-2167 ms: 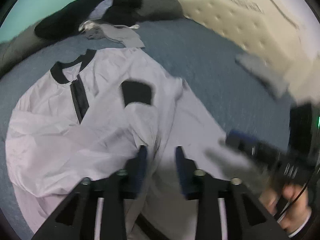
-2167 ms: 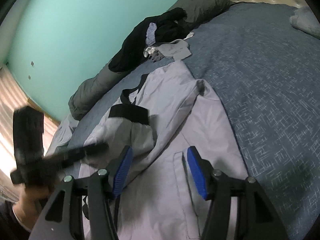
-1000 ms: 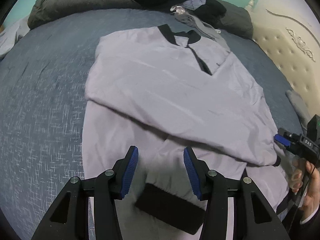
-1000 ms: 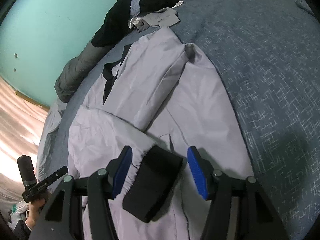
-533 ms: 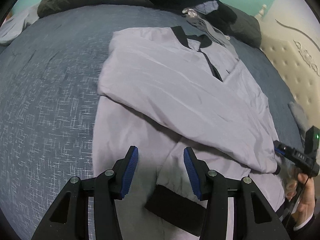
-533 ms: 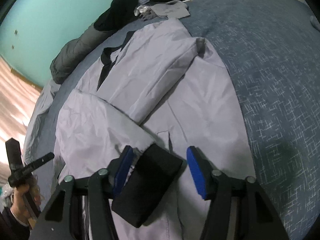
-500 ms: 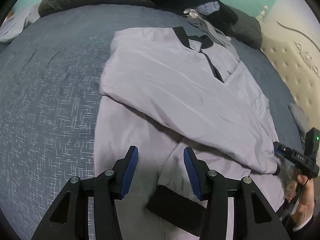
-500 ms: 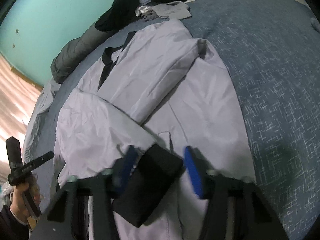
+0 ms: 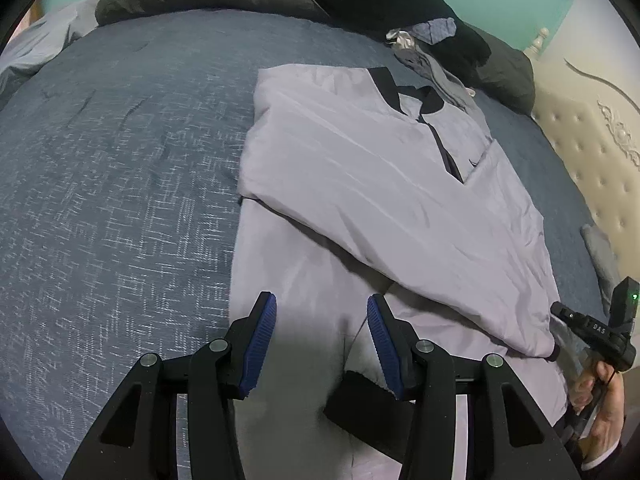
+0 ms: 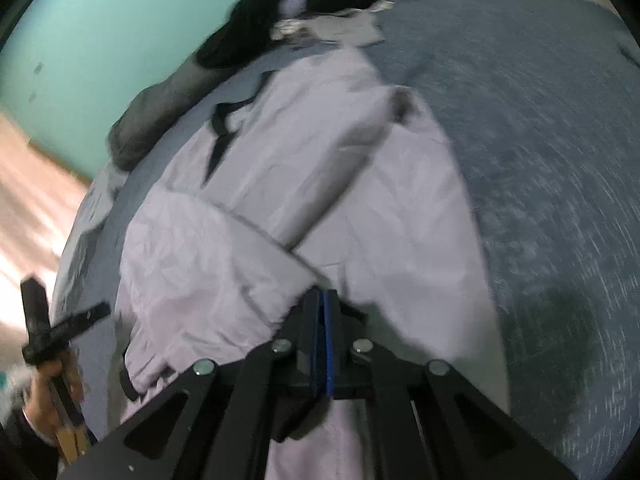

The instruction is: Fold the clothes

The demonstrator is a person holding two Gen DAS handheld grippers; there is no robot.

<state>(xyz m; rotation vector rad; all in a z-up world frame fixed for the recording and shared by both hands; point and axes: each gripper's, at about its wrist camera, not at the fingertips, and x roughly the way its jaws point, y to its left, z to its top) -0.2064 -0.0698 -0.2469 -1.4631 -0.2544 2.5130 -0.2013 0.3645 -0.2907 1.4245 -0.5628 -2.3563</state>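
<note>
Pale lilac jacket (image 9: 380, 184) spread on blue bed (image 9: 120, 140), left tool (image 9: 316, 340) open above hem, right tool (image 10: 322, 300) closing on black cuff (image 10: 294, 420)

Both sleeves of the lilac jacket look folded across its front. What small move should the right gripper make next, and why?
Probably lift the black cuff and carry it up the jacket. The right gripper is closing at the sleeve end, while the left gripper hangs open over the hem.

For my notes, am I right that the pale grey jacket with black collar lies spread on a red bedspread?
Not quite: the bedspread is blue-grey, not red, as the left wrist view shows. The pale grey jacket with black collar does lie spread on it.
</note>
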